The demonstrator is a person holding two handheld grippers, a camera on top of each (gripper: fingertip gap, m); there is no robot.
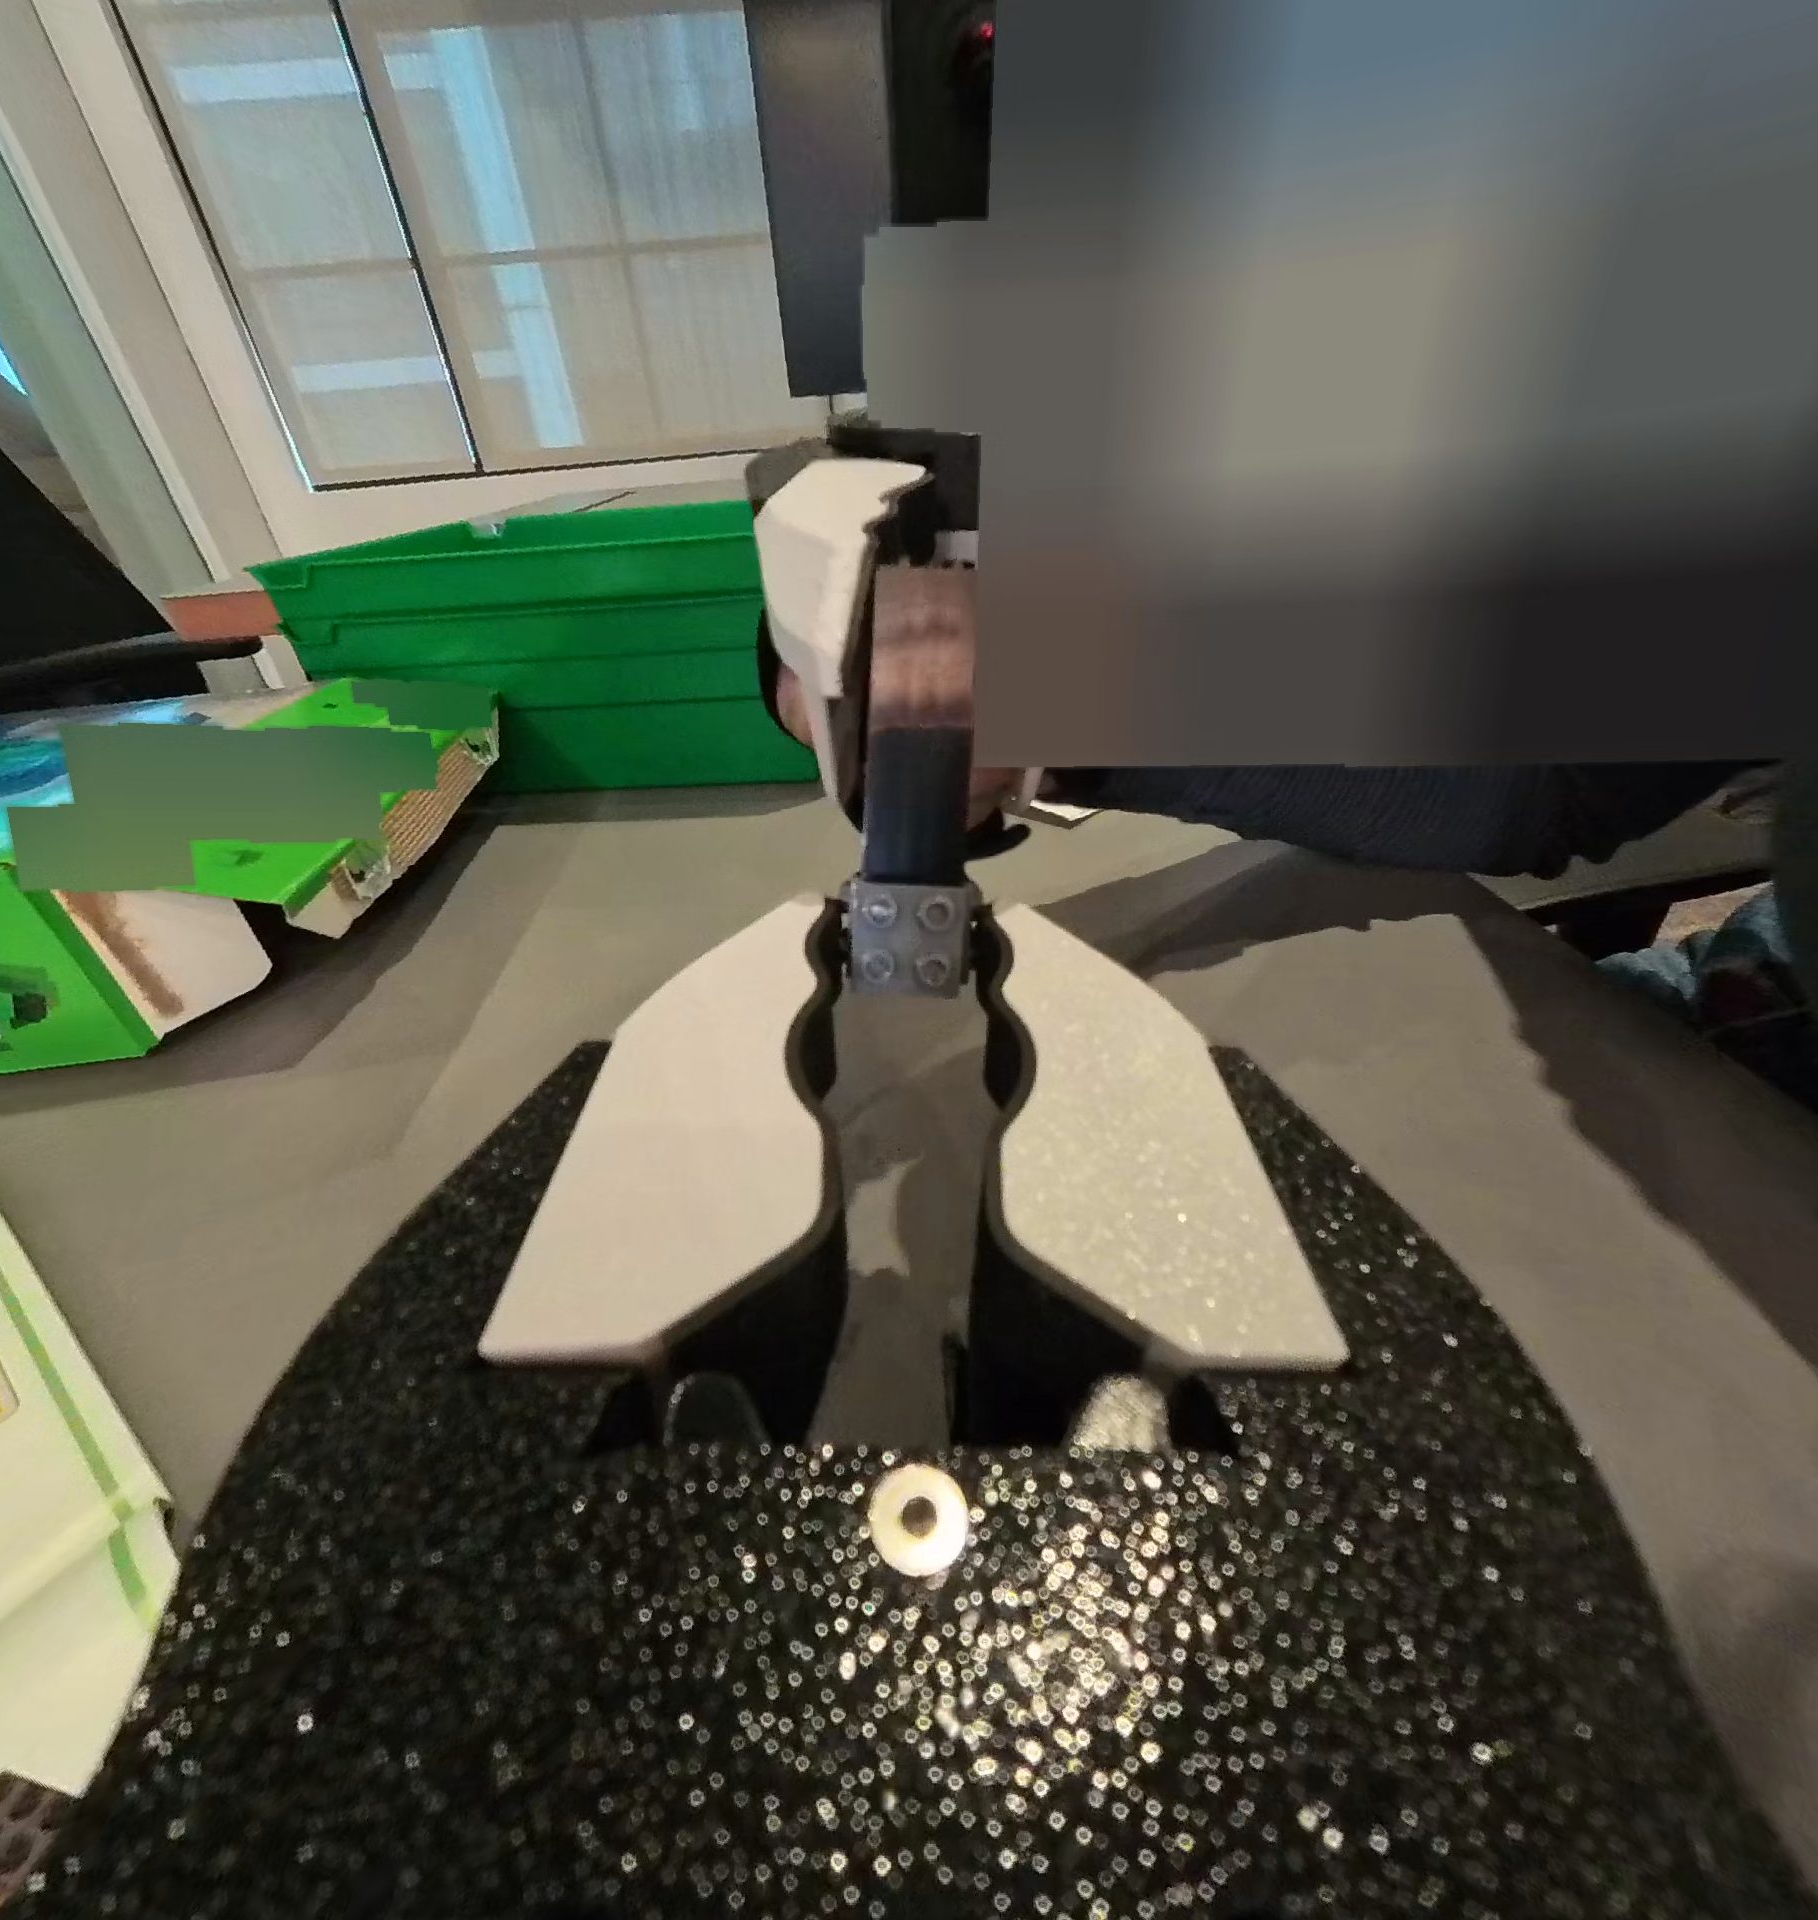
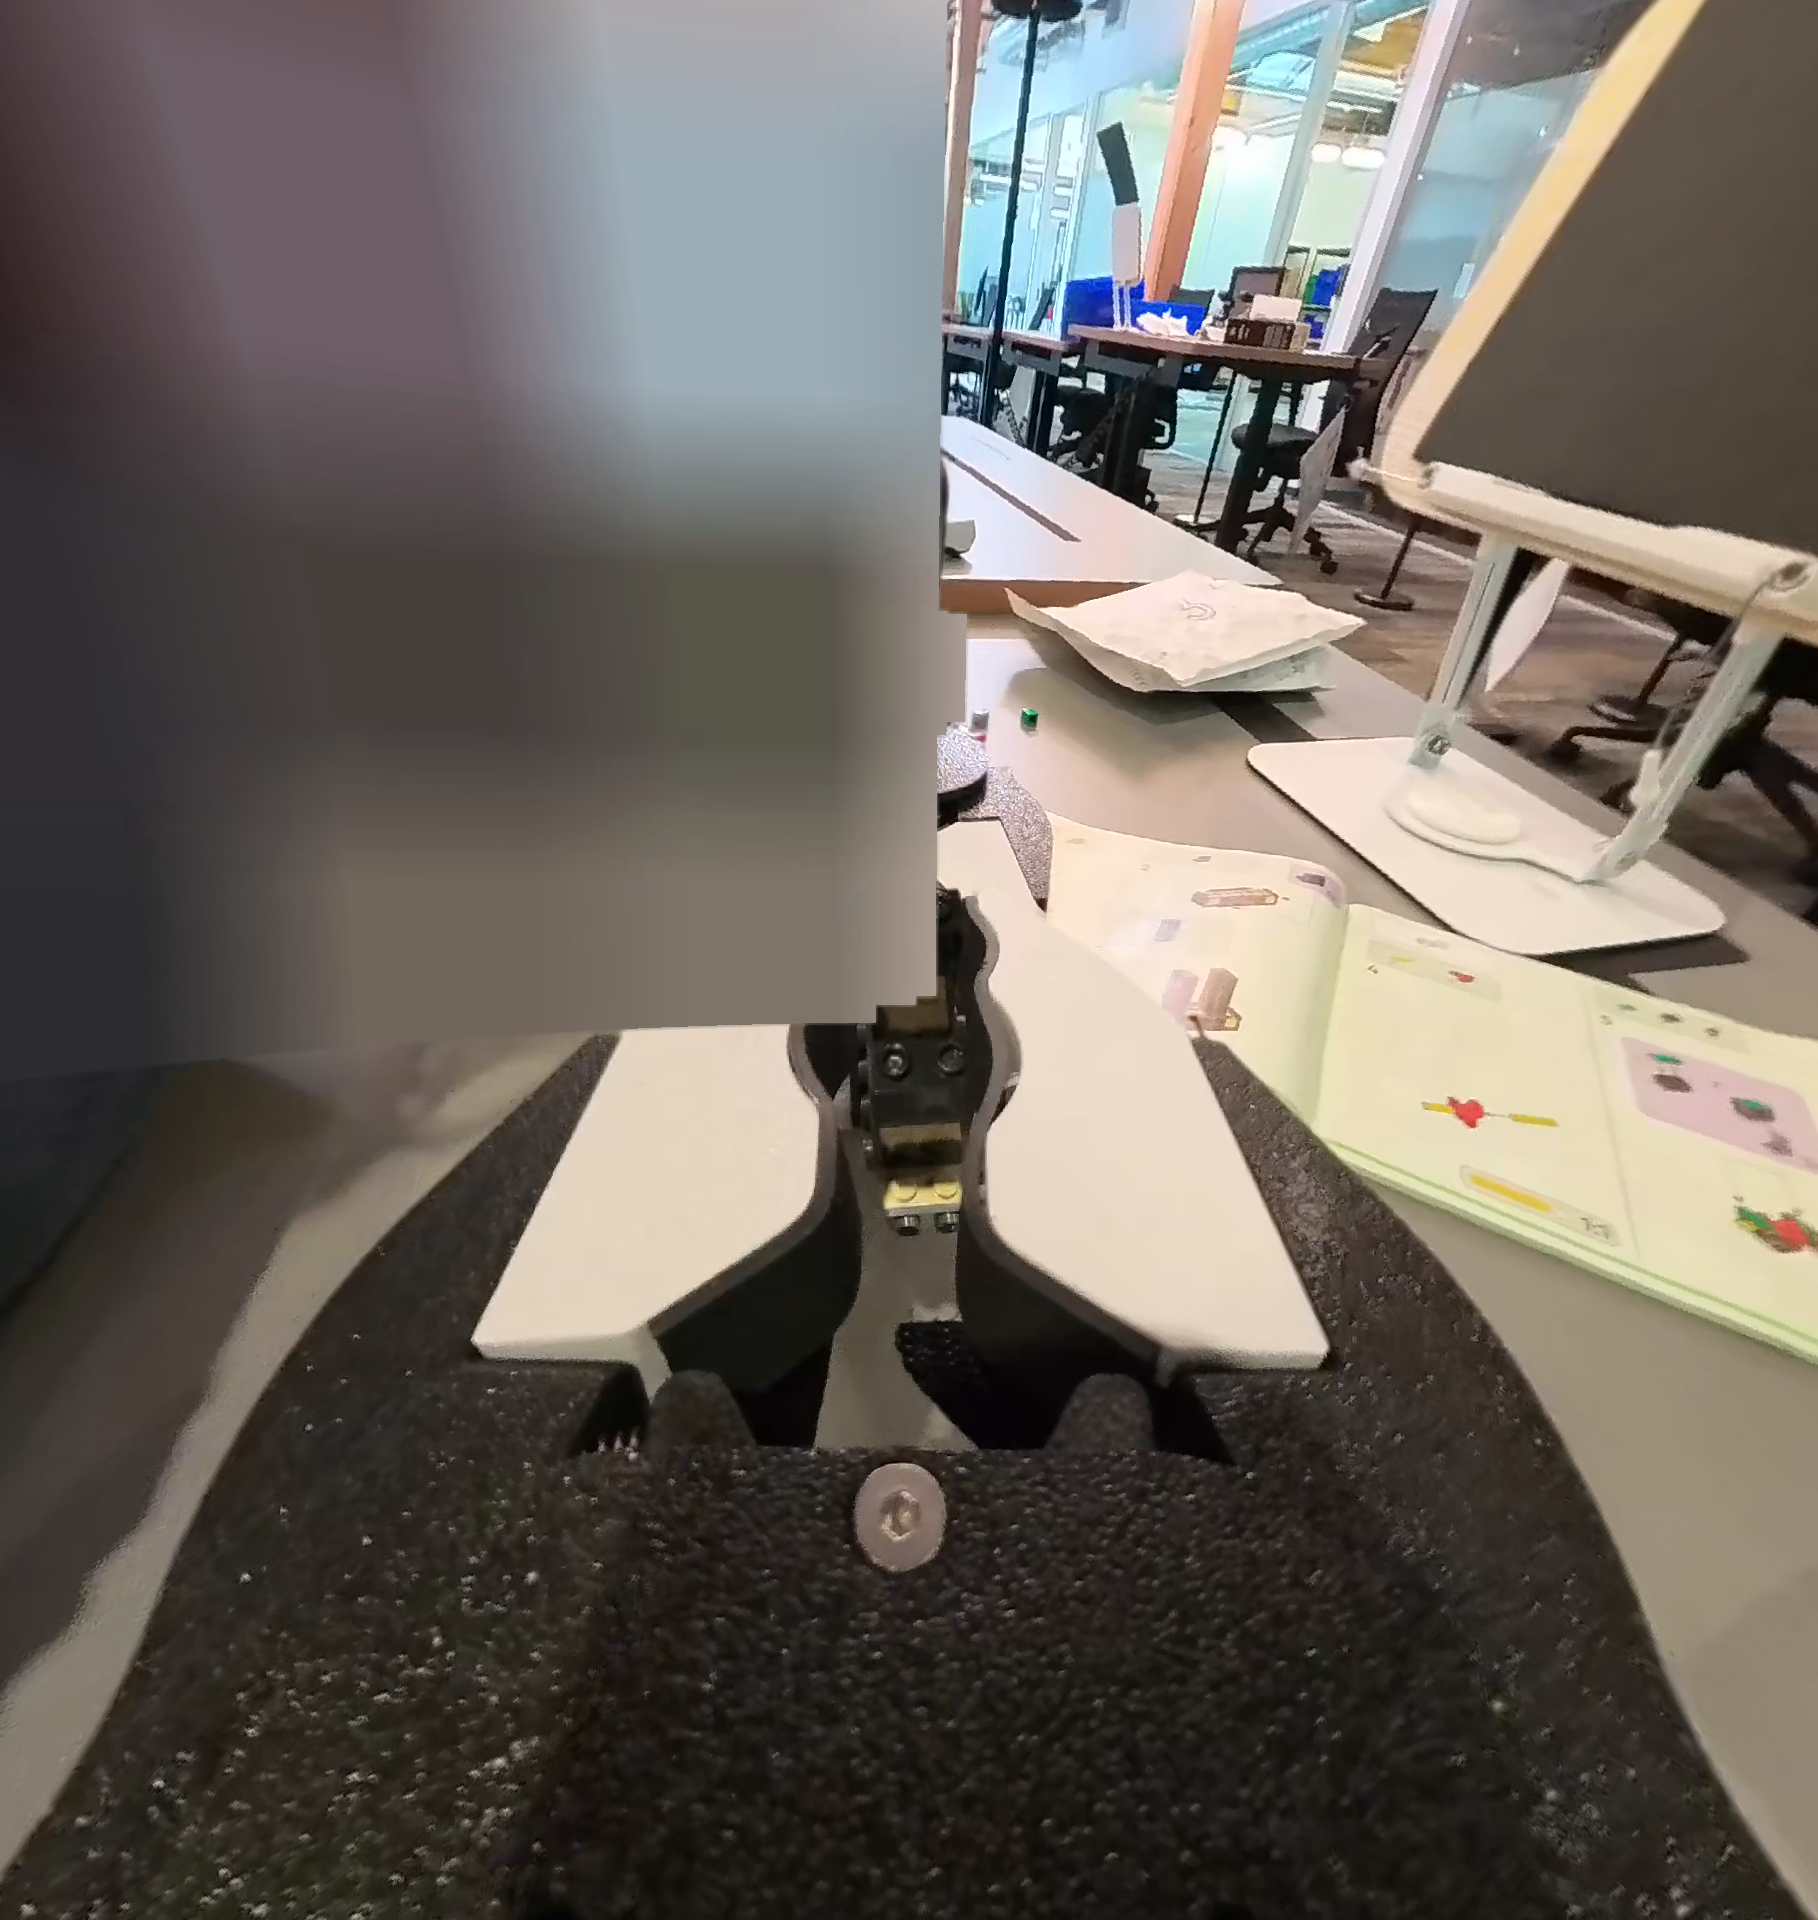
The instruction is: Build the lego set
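Note:
My left gripper (image 1: 907, 925) is shut on a small grey two-by-two plate (image 1: 907, 943), studs facing the camera, held above the grey table (image 1: 417, 1091). The right gripper's white finger (image 1: 832, 603) comes down from above, its dark tip just over the plate. In the right wrist view my right gripper (image 2: 910, 1039) is shut on a small stack: a black brick (image 2: 920, 1070) with tan pieces (image 2: 920, 1195) below it. Part of the left gripper (image 2: 998, 821) shows just beyond. A blurred patch hides the rest of where they meet.
Green bins (image 1: 572, 644) stand at the back, with a green set box (image 1: 53, 966) to the left. The open instruction booklet (image 2: 1507, 1122) lies on the table right of my right gripper. A tablet on a white stand (image 2: 1507, 831), a white bag (image 2: 1196, 629) and a tiny green piece (image 2: 1027, 715) lie farther back. There is about 4 cm between the tips of the two grippers.

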